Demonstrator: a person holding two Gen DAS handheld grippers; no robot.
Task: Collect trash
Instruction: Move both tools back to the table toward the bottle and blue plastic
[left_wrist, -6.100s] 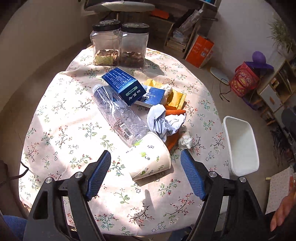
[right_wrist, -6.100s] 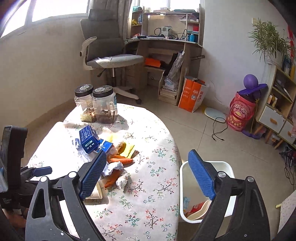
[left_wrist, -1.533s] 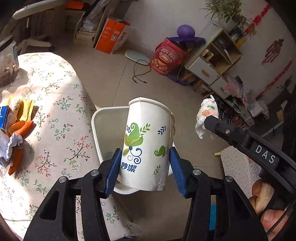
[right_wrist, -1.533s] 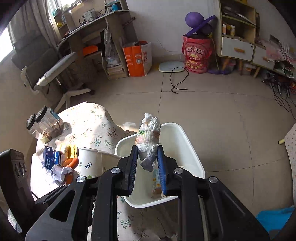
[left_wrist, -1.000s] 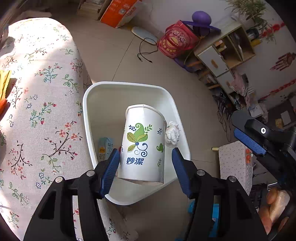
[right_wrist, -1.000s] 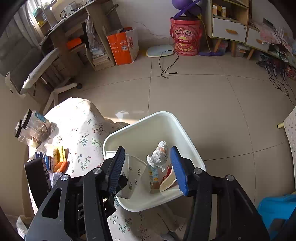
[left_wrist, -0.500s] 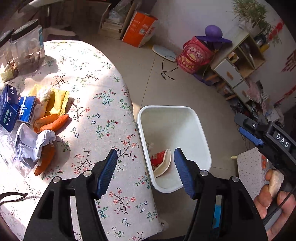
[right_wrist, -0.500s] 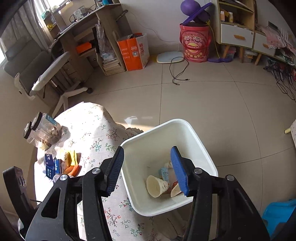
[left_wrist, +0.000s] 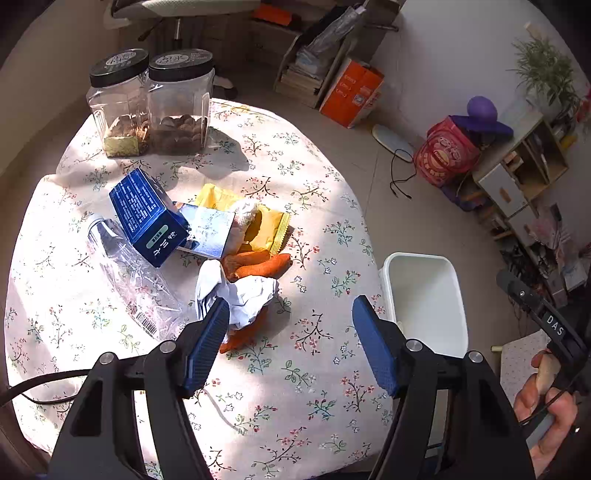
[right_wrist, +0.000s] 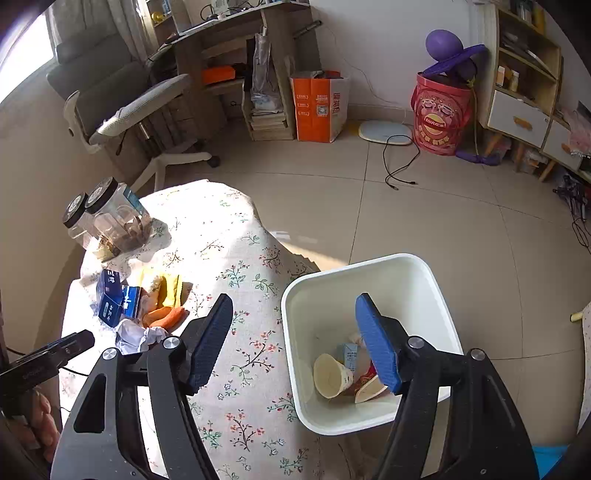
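My left gripper (left_wrist: 291, 341) is open and empty above the floral table (left_wrist: 303, 384), close to a crumpled white paper (left_wrist: 243, 295). Behind it lie orange peels (left_wrist: 258, 264), a yellow wrapper (left_wrist: 271, 227), a blue box (left_wrist: 147, 216) and a clear plastic bottle (left_wrist: 129, 273). My right gripper (right_wrist: 293, 341) is open and empty over the white bin (right_wrist: 436, 295) beside the table. The paper cup (right_wrist: 330, 374) and other trash lie in the bin. The bin also shows in the left wrist view (left_wrist: 424, 295).
Two clear jars with black lids (left_wrist: 151, 103) stand at the table's far edge. An office chair (right_wrist: 136, 107), an orange box (right_wrist: 317, 105) and a red bucket (right_wrist: 439, 118) stand on the floor beyond. A shelf unit (right_wrist: 524, 85) is at the right.
Both grippers let go of their trash into the bin and opened. The left gripper swung back over the table toward the trash pile; the right one stays above the bin.
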